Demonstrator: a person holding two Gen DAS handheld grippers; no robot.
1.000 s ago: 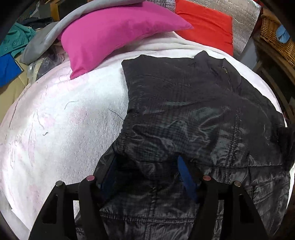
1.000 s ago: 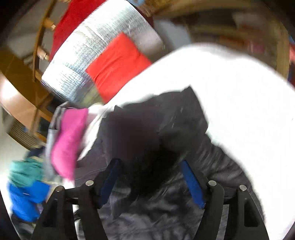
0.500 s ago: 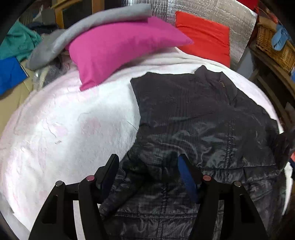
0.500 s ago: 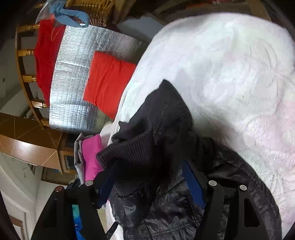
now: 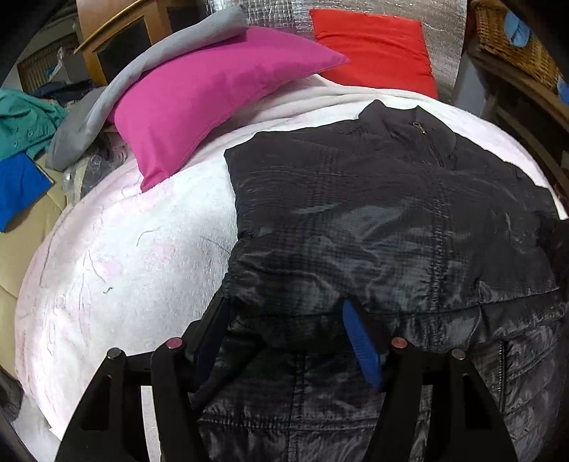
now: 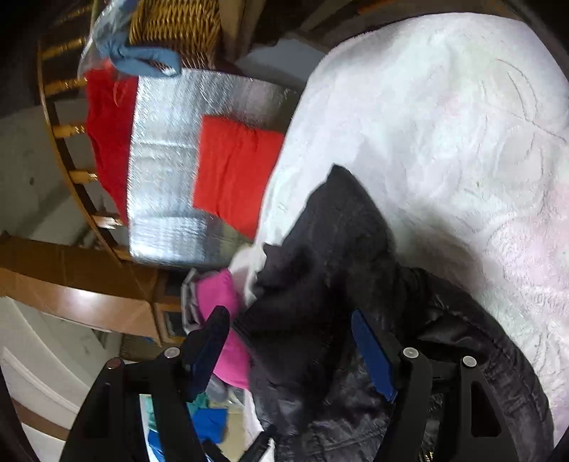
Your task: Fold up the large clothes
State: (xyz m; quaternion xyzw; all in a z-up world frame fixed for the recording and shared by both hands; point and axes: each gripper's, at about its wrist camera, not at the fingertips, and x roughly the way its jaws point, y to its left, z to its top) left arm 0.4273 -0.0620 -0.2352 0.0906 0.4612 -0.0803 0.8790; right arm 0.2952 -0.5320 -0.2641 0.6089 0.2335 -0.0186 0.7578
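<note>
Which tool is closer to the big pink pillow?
Probably left. The left tool sits over the black jacket's near edge, with the pink pillow across the white blanket. From the right tool, the pillow looks small, behind raised jacket fabric.

A black quilted jacket (image 5: 373, 227) lies front-up, zipped, on the white blanket (image 5: 124, 266). Its collar points toward the bed's pillow end. One sleeve is folded across its body.

Jacket (image 5: 373, 220): black quilted synthetic cloth, glossy sheen. Blanket (image 5: 117, 256): white fleecy cloth, matt, rough pile. Pillow (image 5: 199, 96): magenta smooth cloth. Insulation sheet (image 6: 163, 149): silver foil, embossed. Basket (image 6: 174, 28): woven wicker.
</note>
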